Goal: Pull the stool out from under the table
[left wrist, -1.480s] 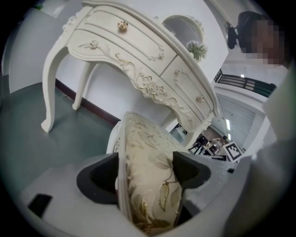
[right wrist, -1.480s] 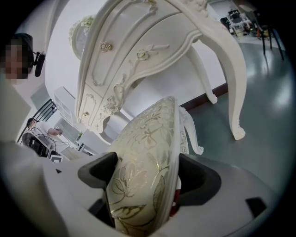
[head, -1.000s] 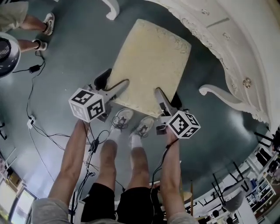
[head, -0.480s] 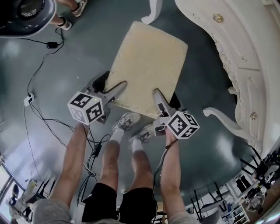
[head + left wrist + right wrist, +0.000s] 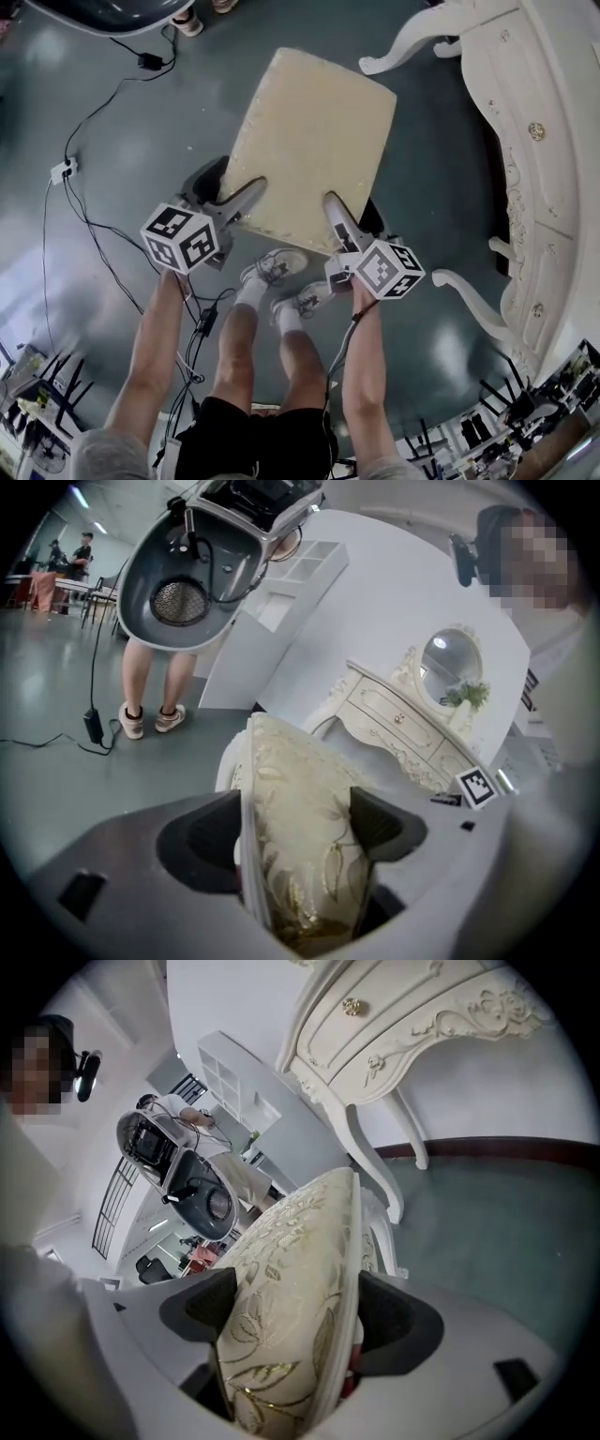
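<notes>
1. Covering all the ground in the head view, the dark grey-green floor is the largest thing.
2. The white carved table stands along the right side, and one of its curved legs reaches toward the far right corner of the stool.
3. The stool has a cream cushion with a leaf pattern. It stands on the open floor in front of the person, beside the table and apart from it, and no part of it is under the table top.
4. The person's bare legs and light shoes are just behind the near edge of the stool, between the two arms.
5. The left gripper is clamped on the near left edge of the stool seat. In its own view the cushion fills the gap, with both jaws pressed on it.
6. The right gripper is clamped on the near right edge in the same way, one jaw on each face of the cushion.
7. Thin black cables lie on the floor at the left.
</notes>
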The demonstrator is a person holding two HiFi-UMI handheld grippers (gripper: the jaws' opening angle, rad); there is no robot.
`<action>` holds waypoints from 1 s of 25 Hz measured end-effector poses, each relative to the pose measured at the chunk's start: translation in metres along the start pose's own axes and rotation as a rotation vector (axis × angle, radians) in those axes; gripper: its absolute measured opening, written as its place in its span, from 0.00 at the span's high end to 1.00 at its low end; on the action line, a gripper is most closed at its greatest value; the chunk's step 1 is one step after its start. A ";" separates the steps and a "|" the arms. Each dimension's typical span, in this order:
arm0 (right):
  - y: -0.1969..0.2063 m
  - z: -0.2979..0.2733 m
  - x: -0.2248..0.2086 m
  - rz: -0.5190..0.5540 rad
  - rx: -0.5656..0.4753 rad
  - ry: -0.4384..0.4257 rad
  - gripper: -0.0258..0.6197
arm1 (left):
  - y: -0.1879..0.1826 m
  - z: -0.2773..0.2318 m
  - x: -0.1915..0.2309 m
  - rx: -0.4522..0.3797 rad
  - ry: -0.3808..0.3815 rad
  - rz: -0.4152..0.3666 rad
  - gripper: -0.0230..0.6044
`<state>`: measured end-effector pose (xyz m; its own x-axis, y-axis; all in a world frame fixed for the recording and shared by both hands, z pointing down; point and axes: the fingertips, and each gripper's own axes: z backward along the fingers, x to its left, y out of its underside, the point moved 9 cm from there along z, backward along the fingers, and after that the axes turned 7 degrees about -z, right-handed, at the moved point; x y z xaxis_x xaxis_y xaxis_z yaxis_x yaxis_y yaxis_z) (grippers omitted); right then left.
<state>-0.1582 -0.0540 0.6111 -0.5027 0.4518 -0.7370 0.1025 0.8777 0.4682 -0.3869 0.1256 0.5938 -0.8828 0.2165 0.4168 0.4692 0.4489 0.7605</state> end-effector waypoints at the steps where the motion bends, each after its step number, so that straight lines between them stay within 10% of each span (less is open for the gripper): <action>1: 0.001 -0.007 0.002 0.009 0.011 -0.005 0.30 | 0.003 0.002 0.006 -0.006 -0.010 0.011 0.38; 25: 0.060 -0.055 -0.006 0.124 0.125 -0.040 0.30 | 0.082 0.026 0.055 -0.001 -0.086 0.160 0.38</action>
<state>-0.1959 -0.0130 0.6708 -0.4455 0.5614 -0.6974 0.2682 0.8269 0.4942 -0.3978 0.1972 0.6665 -0.7955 0.3586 0.4884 0.6038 0.4019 0.6883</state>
